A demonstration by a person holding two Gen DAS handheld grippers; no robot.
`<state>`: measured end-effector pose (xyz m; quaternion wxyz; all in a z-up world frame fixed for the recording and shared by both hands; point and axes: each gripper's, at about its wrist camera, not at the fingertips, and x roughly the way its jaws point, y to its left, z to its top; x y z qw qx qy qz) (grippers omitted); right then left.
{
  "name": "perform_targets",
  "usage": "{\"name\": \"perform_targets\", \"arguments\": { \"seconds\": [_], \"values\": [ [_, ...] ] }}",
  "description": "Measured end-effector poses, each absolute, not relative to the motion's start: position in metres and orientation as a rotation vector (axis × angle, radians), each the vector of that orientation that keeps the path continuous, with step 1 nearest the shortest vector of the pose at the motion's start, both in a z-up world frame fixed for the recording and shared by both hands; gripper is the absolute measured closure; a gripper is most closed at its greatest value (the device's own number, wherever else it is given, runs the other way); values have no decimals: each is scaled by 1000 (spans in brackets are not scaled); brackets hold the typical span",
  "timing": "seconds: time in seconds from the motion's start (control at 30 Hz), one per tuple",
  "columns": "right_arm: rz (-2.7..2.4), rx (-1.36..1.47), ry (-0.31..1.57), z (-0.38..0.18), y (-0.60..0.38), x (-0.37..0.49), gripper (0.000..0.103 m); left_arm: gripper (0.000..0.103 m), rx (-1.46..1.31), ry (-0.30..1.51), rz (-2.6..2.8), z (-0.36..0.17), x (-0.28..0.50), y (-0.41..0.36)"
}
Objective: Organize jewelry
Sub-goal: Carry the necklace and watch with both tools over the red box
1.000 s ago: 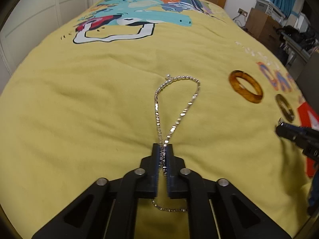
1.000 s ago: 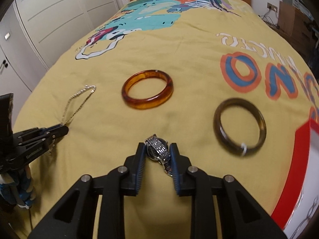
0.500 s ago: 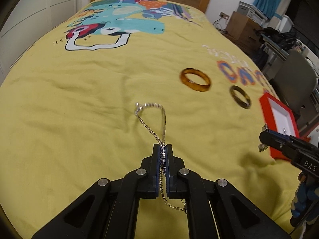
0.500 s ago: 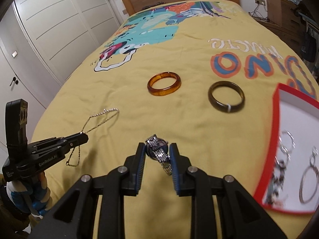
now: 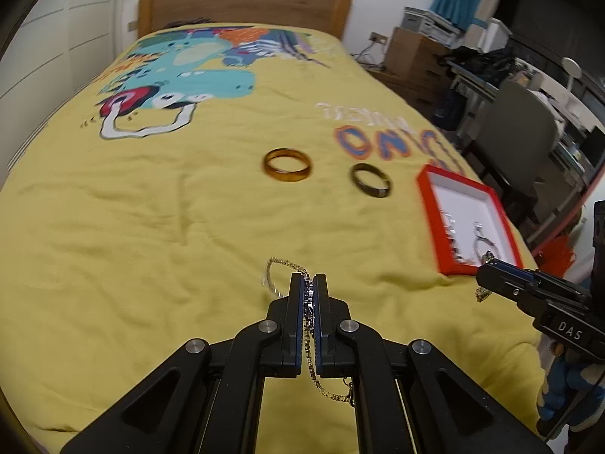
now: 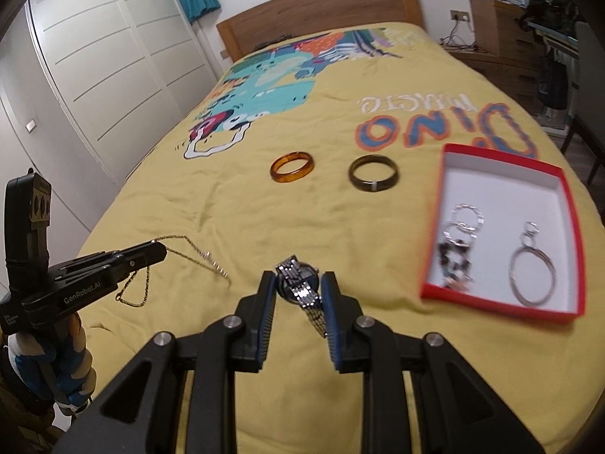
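My left gripper (image 5: pixel 309 283) is shut on a silver chain necklace (image 5: pixel 278 270), which loops ahead of the tips and dangles below the fingers, lifted off the yellow bedspread (image 5: pixel 151 227). My right gripper (image 6: pixel 297 283) is shut on a silver metal-band watch (image 6: pixel 298 283), held above the bed. An amber bangle (image 6: pixel 292 167) and a dark bangle (image 6: pixel 373 177) lie side by side on the bedspread. To the right sits a red box (image 6: pixel 503 302) with a white inside, holding several pieces of silver jewellery. The left gripper (image 6: pixel 159 251) with the chain (image 6: pixel 196 259) shows at the left in the right wrist view.
The wooden headboard (image 5: pixel 242 3) is at the far end. White wardrobe doors (image 6: pixel 94 75) line the left side of the bed. A desk, a grey chair (image 5: pixel 518 128) and cardboard boxes stand to the right. The right gripper (image 5: pixel 491 283) enters the left wrist view at right.
Both grippers have risen and drawn back from the bedspread, carrying the chain and the watch. The chain has come off the bed. The red box has come into view on the right.
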<state>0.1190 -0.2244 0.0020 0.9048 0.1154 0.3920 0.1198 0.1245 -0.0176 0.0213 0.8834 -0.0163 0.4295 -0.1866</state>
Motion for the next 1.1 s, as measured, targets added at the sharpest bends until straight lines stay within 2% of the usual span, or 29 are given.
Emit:
{"name": "perform_targets", "arguments": {
  "seconds": [0.4, 0.7, 0.87, 1.1],
  "values": [
    [115, 267, 750, 20, -308, 80, 81, 99, 4, 840, -564, 62, 121, -113],
    [22, 292, 755, 12, -378, 102, 81, 99, 35, 824, -711, 76, 161, -211],
    [0, 317, 778, -6, -407, 133, 80, 99, 48, 833, -745, 69, 198, -261],
    [-16, 291, 817, -27, -433, 185, 80, 99, 60, 913, -740, 26, 252, -313]
  ]
}}
